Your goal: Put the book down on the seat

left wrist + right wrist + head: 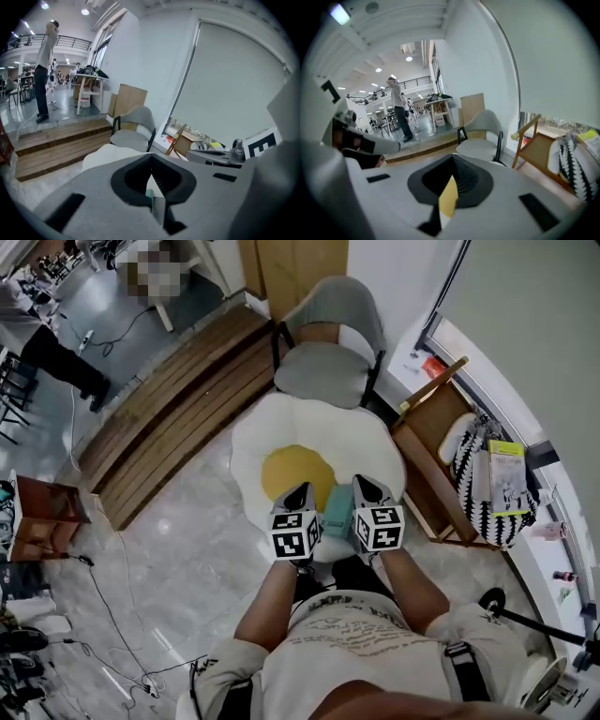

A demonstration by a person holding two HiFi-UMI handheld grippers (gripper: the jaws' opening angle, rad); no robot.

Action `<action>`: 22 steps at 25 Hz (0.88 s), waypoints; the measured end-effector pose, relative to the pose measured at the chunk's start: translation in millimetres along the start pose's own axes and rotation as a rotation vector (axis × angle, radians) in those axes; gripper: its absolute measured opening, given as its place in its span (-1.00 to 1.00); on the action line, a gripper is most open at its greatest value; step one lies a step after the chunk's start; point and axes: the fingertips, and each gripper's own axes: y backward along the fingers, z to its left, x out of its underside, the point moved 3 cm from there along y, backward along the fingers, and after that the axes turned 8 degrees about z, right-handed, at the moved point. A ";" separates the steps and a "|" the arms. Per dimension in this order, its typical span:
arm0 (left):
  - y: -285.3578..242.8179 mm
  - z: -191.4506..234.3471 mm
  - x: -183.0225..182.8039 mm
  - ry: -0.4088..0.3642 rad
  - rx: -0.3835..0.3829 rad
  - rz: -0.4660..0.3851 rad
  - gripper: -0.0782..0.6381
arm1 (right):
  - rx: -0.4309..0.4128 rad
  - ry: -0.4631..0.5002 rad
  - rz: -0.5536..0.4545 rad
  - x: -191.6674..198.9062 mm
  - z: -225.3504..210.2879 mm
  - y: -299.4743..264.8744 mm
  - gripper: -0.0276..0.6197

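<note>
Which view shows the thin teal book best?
Head view: the teal book shows its cover, held between the left gripper and right gripper. Left gripper view shows only a teal edge; right gripper view only a yellowish sliver.

1. The floor [187,549] is seen as grey and glossy, like polished tile, with lights mirrored in it.
2. The step [159,418] is built of brown wooden slats with a dull sheen.
3. The chair [323,371] is covered in matt grey cloth, and its frame looks like black metal.
4. The rug [309,427] is shown as a soft, matt pile in white and yellow.
5. The armchair [422,470] at the rug's right edge is framed in bare wood, and its cushion [473,493] is of striped cloth.
6. The left gripper [302,491] and right gripper [367,482] are cased in matt grey plastic, and the pads [160,182] are ribbed and black.
7. The book [335,510] is bound in a smooth teal cover.
</note>
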 end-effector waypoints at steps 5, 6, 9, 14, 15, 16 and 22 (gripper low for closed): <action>44.7 -13.4 -54.8 -0.071 -0.015 -0.106 -0.73 | 0.003 0.020 -0.182 -75.1 15.9 47.4 -0.83; 55.4 -14.1 -65.1 -0.082 -0.022 -0.130 -0.73 | -0.001 0.023 -0.214 -87.6 20.3 55.6 -0.83; 87.6 -13.7 -93.7 -0.111 -0.049 -0.206 -0.73 | -0.024 0.025 -0.298 -120.5 34.4 76.2 -0.83; 125.2 -14.2 -119.1 -0.154 -0.099 -0.294 -0.73 | -0.047 0.022 -0.376 -150.3 48.7 97.3 -0.83; 130.2 -11.4 -120.2 -0.156 -0.111 -0.301 -0.73 | -0.052 0.029 -0.382 -152.9 51.9 98.1 -0.83; 134.5 -7.9 -120.4 -0.153 -0.120 -0.305 -0.73 | -0.056 0.036 -0.385 -154.9 55.4 98.0 -0.83; 150.0 2.4 -118.0 -0.129 -0.146 -0.316 -0.73 | -0.066 0.074 -0.384 -159.4 69.5 96.4 -0.83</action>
